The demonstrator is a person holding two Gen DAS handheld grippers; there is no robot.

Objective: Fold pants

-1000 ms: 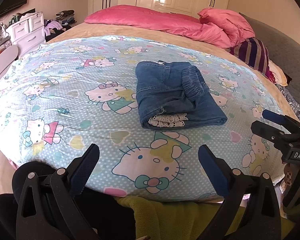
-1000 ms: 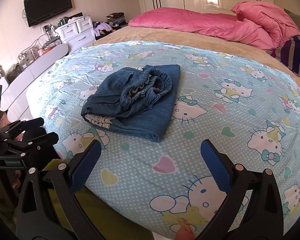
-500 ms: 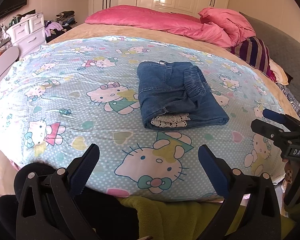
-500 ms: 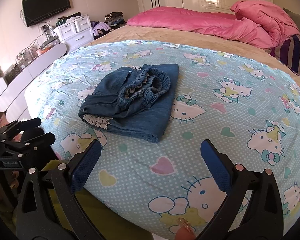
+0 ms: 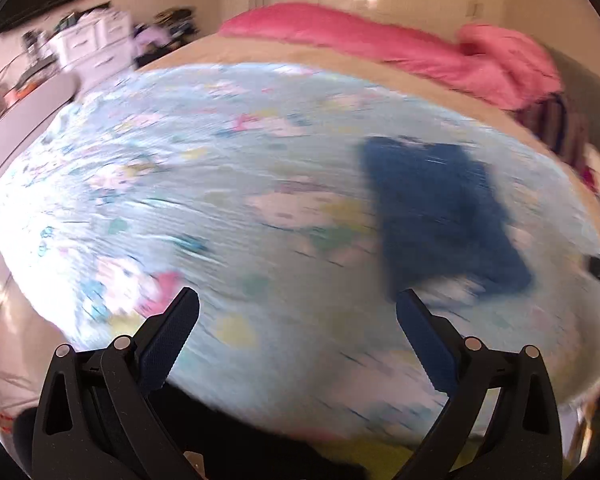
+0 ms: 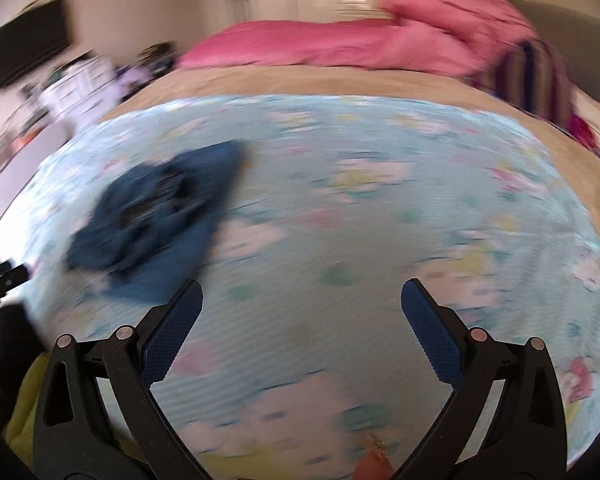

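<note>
One folded pants (image 5: 440,216), two tools (image 5: 298,320) (image 6: 302,312), one pink duvet (image 6: 340,46), perhaps one striped pillow (image 6: 536,76)

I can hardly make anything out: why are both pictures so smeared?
Motion blur: in the left wrist view the jeans and sheet streak, in the right wrist view likewise; only each camera's own fingers stay sharp. Fisheye lenses bulge the bed.

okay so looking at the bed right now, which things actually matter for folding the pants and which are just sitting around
Part of the job:
- folded denim pants, lying on the sheet
- cartoon-print sheet, the folding surface
- left gripper, jaws open, empty
- right gripper, jaws open, empty

Just lying about:
- pink duvet at the far end
- striped cushion
- white drawers
- wall TV
</note>
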